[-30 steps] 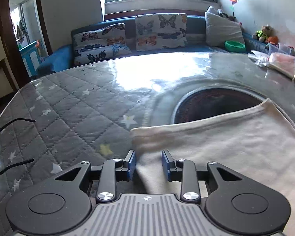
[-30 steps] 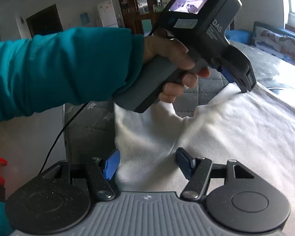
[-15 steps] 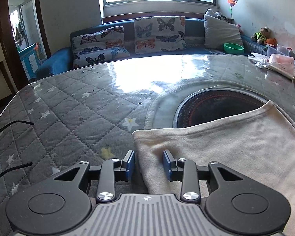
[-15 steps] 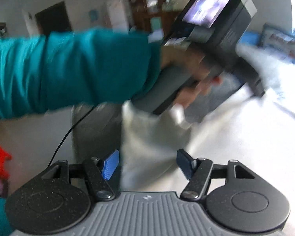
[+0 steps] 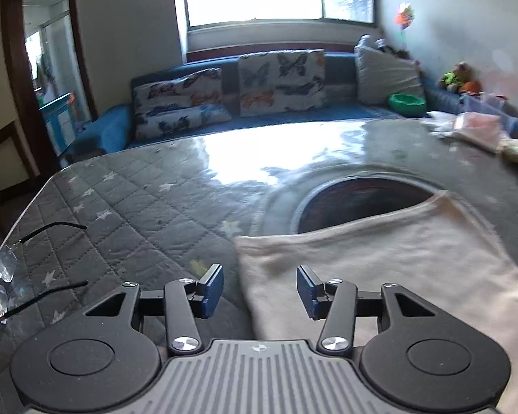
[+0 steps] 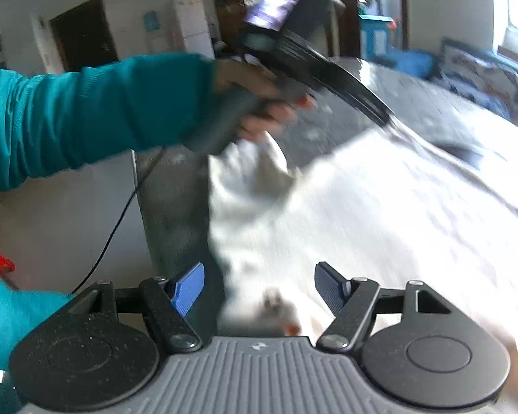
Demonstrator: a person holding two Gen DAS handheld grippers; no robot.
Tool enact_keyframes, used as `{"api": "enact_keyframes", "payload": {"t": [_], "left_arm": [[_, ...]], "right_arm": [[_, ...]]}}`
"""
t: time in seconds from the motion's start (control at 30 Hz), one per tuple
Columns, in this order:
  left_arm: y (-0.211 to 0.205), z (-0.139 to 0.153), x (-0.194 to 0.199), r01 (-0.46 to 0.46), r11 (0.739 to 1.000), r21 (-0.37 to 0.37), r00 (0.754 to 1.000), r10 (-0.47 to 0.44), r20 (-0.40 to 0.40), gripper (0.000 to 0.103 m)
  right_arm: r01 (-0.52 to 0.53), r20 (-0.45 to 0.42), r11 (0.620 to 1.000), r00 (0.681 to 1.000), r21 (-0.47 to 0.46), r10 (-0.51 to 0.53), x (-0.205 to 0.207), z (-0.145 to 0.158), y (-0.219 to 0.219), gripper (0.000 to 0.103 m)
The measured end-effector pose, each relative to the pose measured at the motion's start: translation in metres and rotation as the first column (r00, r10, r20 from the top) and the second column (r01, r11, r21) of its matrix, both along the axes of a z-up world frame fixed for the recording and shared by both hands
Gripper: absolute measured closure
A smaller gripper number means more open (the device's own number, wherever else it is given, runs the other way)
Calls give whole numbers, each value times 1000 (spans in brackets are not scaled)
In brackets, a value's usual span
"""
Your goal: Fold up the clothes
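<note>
A cream-white garment [image 5: 380,258] lies flat on the grey quilted table cover [image 5: 127,214], its far left corner just ahead of my left gripper [image 5: 259,288]. The left gripper is open and empty, its blue pads astride the garment's left edge. In the right wrist view the same garment [image 6: 380,214] spreads to the right, blurred by motion. My right gripper [image 6: 259,288] is open and empty over the garment's near edge. The left gripper's body [image 6: 314,69], held by a hand in a teal sleeve, hovers above the garment's far corner.
Rimless glasses [image 5: 7,276] lie at the table's left edge. A dark round opening [image 5: 359,203] in the table sits beyond the garment. Bags and a green bowl [image 5: 406,102] stand at the far right. A sofa with butterfly cushions [image 5: 279,82] is behind the table.
My left gripper has opened wider and lifted back from the garment's corner. The right wrist view has swung and blurred; the right gripper stays open.
</note>
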State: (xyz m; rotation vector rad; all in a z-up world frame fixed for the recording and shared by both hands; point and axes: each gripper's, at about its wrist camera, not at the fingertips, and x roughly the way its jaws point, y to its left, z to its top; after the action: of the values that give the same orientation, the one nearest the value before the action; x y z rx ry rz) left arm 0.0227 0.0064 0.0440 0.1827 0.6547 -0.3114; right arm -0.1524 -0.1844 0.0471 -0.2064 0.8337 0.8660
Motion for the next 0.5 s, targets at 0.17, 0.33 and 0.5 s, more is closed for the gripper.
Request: {"api": "enact_keyframes", "payload": {"t": [0.17, 0.33, 0.5], "left_arm": [[-6, 6, -51, 92, 995, -44, 996, -93, -13, 52], [-24, -6, -100, 178, 983, -40, 983, -180, -33, 52], [-40, -20, -133, 239, 971, 8, 971, -239, -23, 52]], "right_arm": [[55, -36, 998, 998, -30, -56, -17, -1, -26, 28], [68, -59, 996, 996, -56, -71, -28, -7, -36, 27], [54, -45, 996, 997, -74, -57, -38, -7, -35, 25]]}}
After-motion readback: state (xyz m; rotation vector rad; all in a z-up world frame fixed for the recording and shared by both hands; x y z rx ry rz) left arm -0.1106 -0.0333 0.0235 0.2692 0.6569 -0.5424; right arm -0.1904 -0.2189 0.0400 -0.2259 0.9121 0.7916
